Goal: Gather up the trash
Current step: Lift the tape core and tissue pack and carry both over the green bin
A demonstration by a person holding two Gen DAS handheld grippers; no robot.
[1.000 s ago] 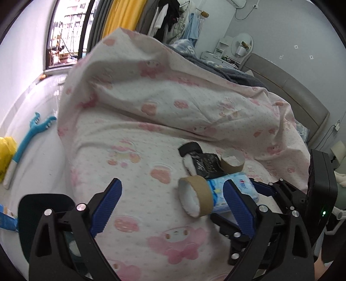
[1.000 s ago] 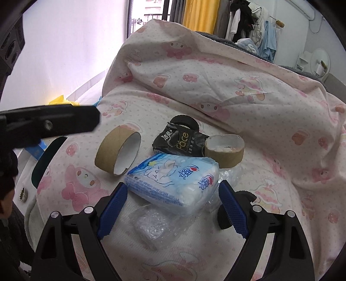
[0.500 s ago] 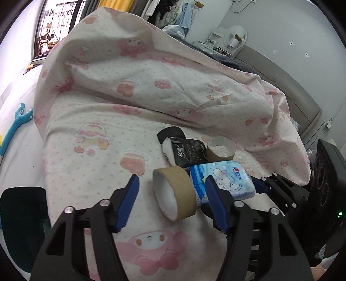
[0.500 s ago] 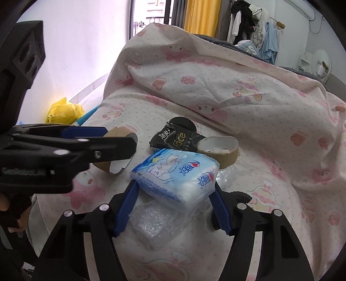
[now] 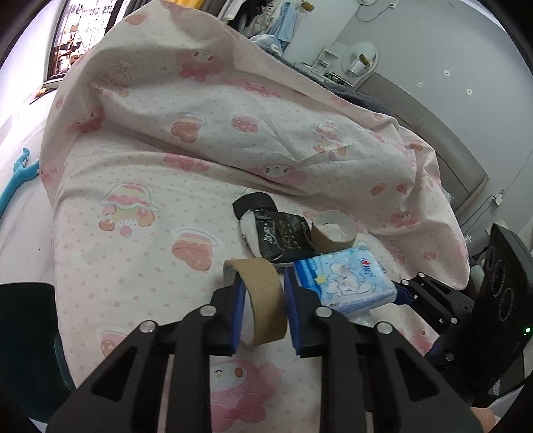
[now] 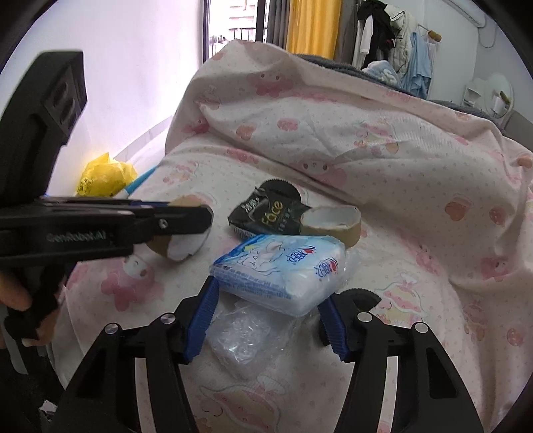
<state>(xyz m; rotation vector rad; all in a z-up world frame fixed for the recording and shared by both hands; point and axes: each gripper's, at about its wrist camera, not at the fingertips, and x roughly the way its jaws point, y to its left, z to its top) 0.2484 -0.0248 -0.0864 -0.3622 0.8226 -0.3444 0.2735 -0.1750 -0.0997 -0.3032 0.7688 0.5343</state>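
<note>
left wrist view: left gripper (image 5: 263, 299) clamped across upright cardboard ring (image 5: 266, 299), hollow axis level, pointing leftward

A home bedroom: quilted bed (image 5: 233, 140), hanging clothes (image 6: 383, 36), yellow curtain (image 6: 309, 26).

Pink cartoon-print quilt (image 5: 260, 140) bunched over bed. Yellow curtain (image 6: 311, 26) by window, clothes (image 6: 389, 36) hanging on rack. Grey padded headboard (image 5: 433, 126) on right. Blue plastic tool (image 5: 15, 180) on floor by the bed's left side.
</note>
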